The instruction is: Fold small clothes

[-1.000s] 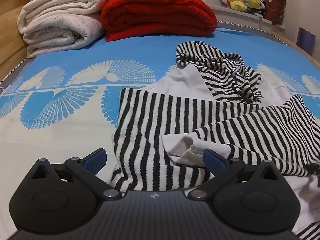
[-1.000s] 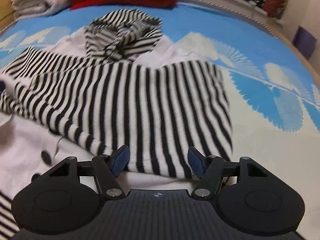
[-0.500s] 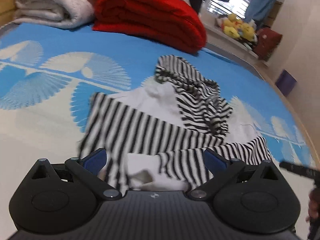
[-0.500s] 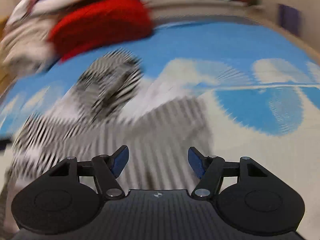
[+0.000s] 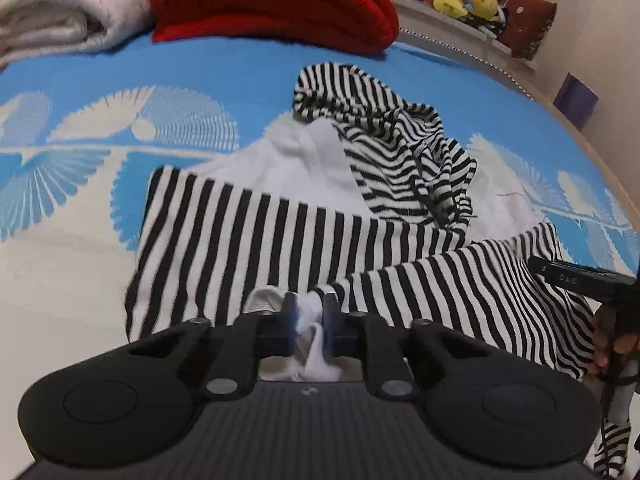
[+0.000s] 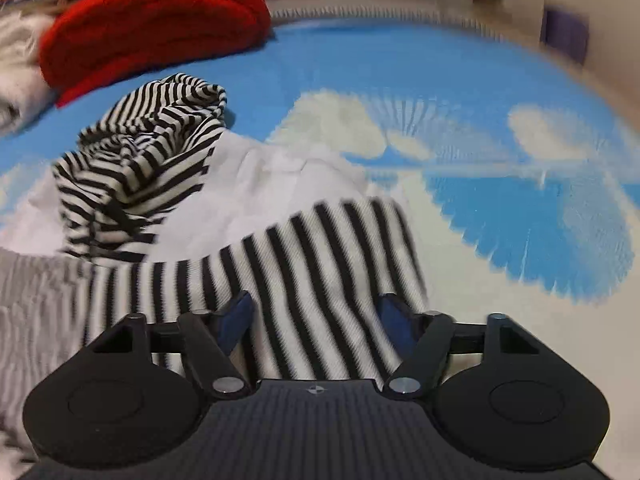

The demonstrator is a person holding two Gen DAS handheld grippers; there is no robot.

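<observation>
Left gripper [image 5: 310,316] angled down, closing – pinching striped top's [image 5: 248,240] white cuff, right gripper [image 6: 316,320] closing, astride hem

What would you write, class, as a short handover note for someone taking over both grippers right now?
Left gripper: closing, pinching white fabric at the near edge of the striped hooded top.
Right gripper: closing, pads not yet pressing the striped hem between them.
Top lies on the blue patterned bed cover, hood crumpled at the far end.
Done: left edge gripped. Left: grip the right side, fold.
</observation>
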